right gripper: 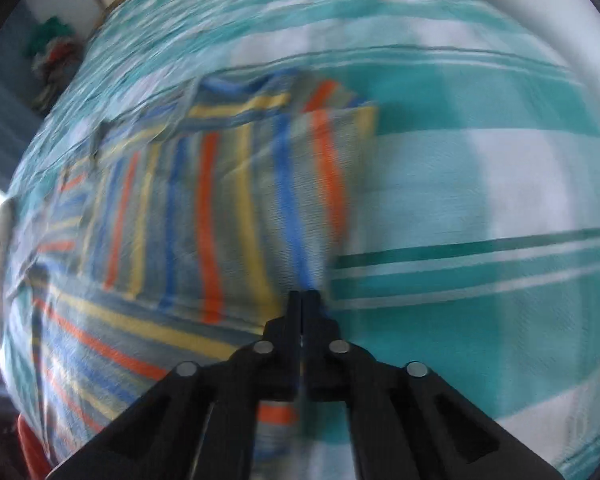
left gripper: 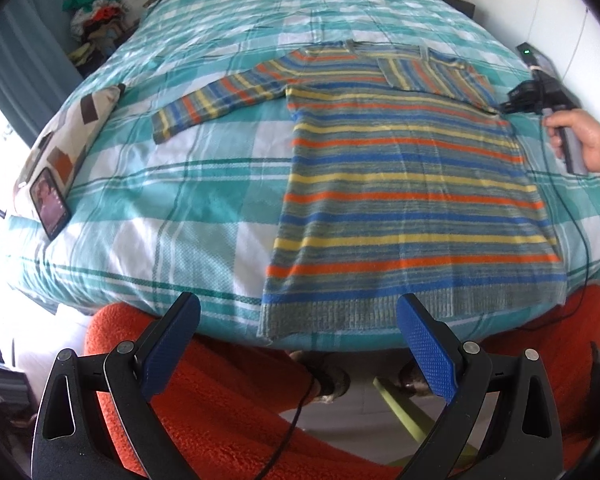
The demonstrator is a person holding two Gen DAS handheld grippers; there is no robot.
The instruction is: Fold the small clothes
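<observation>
A striped knit sweater (left gripper: 412, 184) in grey, blue, yellow and orange lies flat on the bed, hem toward me. Its left sleeve (left gripper: 220, 96) stretches out to the left; its right sleeve (left gripper: 432, 74) is folded across the chest. My left gripper (left gripper: 300, 320) is open and empty, hovering off the bed's near edge just short of the hem. My right gripper (right gripper: 302, 294) is shut on the folded right sleeve (right gripper: 260, 208) at the sweater's right edge; it also shows in the left wrist view (left gripper: 512, 100). The right wrist view is blurred.
The bed has a teal and white plaid cover (left gripper: 160, 208). A patterned pillow (left gripper: 68, 136) with a phone (left gripper: 50, 204) on it lies at the left. A pile of clothes (left gripper: 96, 12) sits at the back left. A cable (left gripper: 580, 240) trails off the right side. Orange-clad legs (left gripper: 220, 400) are below.
</observation>
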